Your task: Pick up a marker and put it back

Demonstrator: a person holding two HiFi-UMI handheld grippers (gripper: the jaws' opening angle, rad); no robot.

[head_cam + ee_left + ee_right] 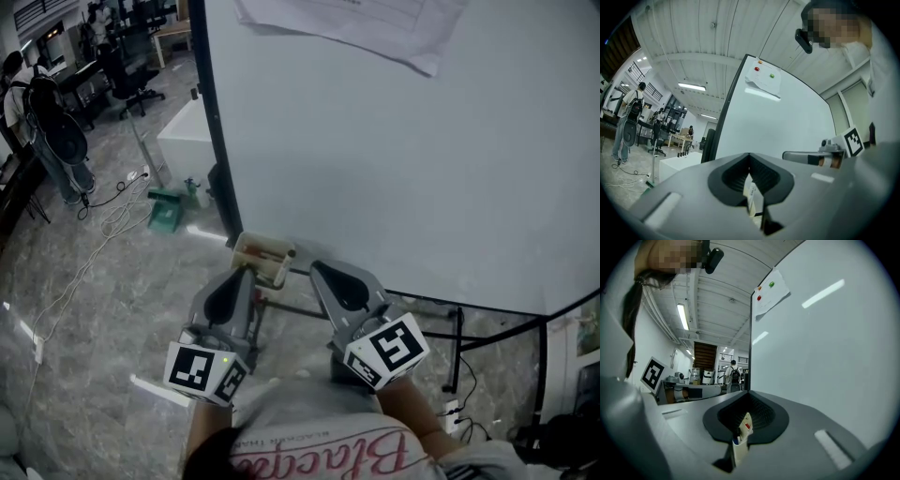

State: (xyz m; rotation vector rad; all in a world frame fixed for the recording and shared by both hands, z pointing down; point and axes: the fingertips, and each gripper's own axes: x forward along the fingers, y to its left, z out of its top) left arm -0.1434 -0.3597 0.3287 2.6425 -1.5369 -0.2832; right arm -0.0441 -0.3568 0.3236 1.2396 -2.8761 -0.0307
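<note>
A small white marker tray (263, 255) hangs at the lower left corner of the whiteboard (394, 150), with markers lying in it, one of them reddish (274, 253). My left gripper (246, 272) points at the tray from just below, jaws shut and empty. My right gripper (315, 266) sits beside it to the right, tip near the tray's right end, also shut with nothing held. In the right gripper view the tray (742, 430) with red and blue marker ends shows through the slot behind the closed tips. The left gripper view shows a sliver of the tray (753, 197) the same way.
A sheet of paper (356, 23) is pinned high on the board. The board's stand bars (459, 347) run along the floor below. A white cabinet (187, 136), a green object (167, 211), loose cables (103, 225) and office chairs (131, 80) stand to the left.
</note>
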